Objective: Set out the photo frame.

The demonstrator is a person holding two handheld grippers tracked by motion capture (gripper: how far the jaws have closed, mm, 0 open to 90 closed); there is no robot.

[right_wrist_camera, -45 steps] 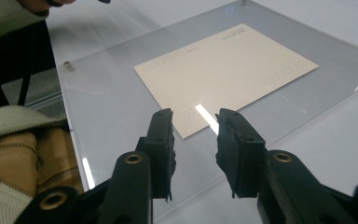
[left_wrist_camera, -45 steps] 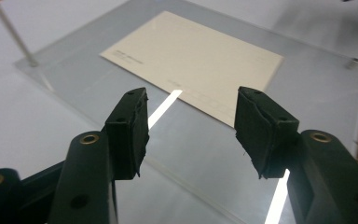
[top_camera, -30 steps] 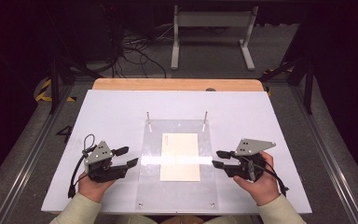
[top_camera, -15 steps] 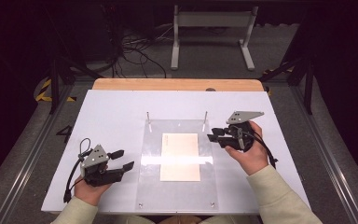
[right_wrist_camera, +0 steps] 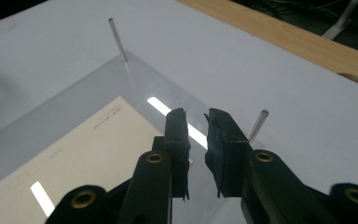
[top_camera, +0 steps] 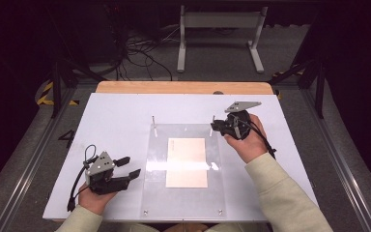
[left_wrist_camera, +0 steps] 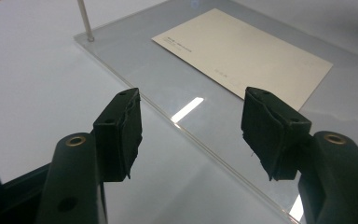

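Observation:
A clear acrylic plate (top_camera: 183,135) lies on the middle of the white table (top_camera: 116,116), with a cream card (top_camera: 187,162) on or under it. Thin metal pins stand at its far corners: the left pin (top_camera: 153,119) and the right pin (top_camera: 213,118). My right gripper (top_camera: 214,127) hovers at the far right corner, the right pin (right_wrist_camera: 258,125) just outside its right jaw. Its jaws have just been closing and stand a narrow gap apart with nothing between them. My left gripper (top_camera: 131,166) rests left of the plate, open and empty, pointing at the plate's edge (left_wrist_camera: 135,60) and the card (left_wrist_camera: 247,51).
A wooden strip (top_camera: 183,87) runs along the table's far edge. Beyond it, on the dark floor, are cables (top_camera: 140,53) and a white stand frame (top_camera: 220,29). Bare white table surface lies on both sides of the plate.
My right hand has moved from beside the plate's right edge up toward the far right pin, its jaws narrowing. The left hand has stayed near the table's front left.

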